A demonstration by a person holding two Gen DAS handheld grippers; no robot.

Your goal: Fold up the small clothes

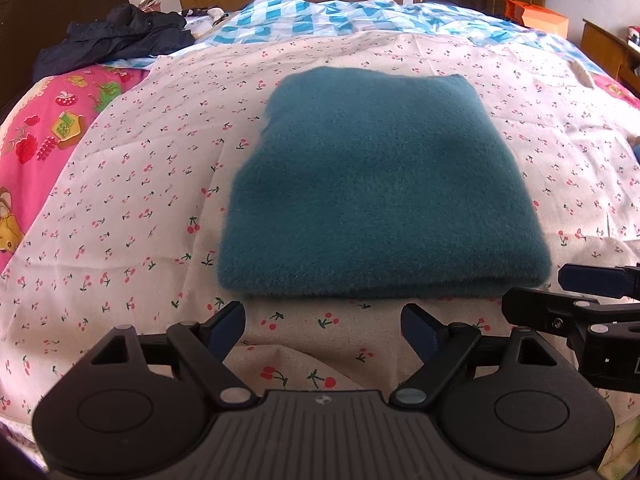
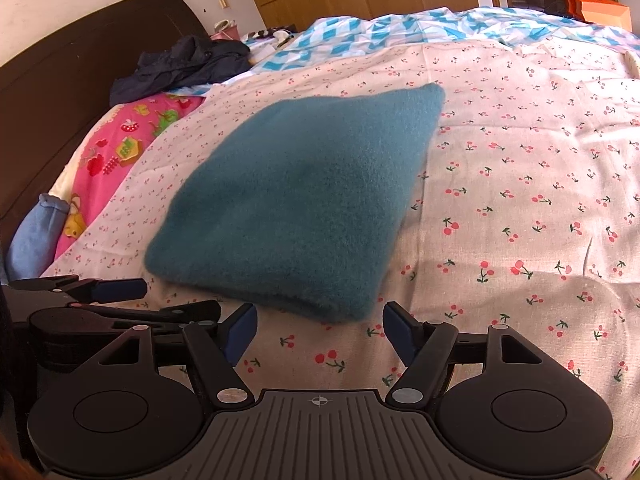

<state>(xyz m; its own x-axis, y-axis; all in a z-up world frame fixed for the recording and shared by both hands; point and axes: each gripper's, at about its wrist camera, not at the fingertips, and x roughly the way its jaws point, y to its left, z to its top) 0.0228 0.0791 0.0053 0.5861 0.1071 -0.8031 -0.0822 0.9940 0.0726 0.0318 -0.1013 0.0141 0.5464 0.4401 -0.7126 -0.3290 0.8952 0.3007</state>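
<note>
A fuzzy teal garment (image 1: 376,192) lies folded into a neat rectangle on the cherry-print sheet (image 1: 120,208). Its near folded edge sits just beyond my left gripper (image 1: 324,324), which is open with only sheet between the blue pads. At the right edge of the left wrist view, my right gripper (image 1: 560,292) hovers by the garment's near right corner. In the right wrist view the same garment (image 2: 296,200) lies ahead and slightly left of my right gripper (image 2: 320,324), which is open and holds nothing. My left gripper (image 2: 176,298) shows there at the left, beside the garment's near corner.
A dark jacket (image 1: 116,36) is heaped at the far left near the dark headboard (image 2: 60,92). A pink fruit-print cover (image 1: 44,140) and a light blue cloth (image 2: 36,236) lie at the left. A blue-checked quilt (image 1: 320,16) covers the far bed. Orange box (image 1: 536,12) far right.
</note>
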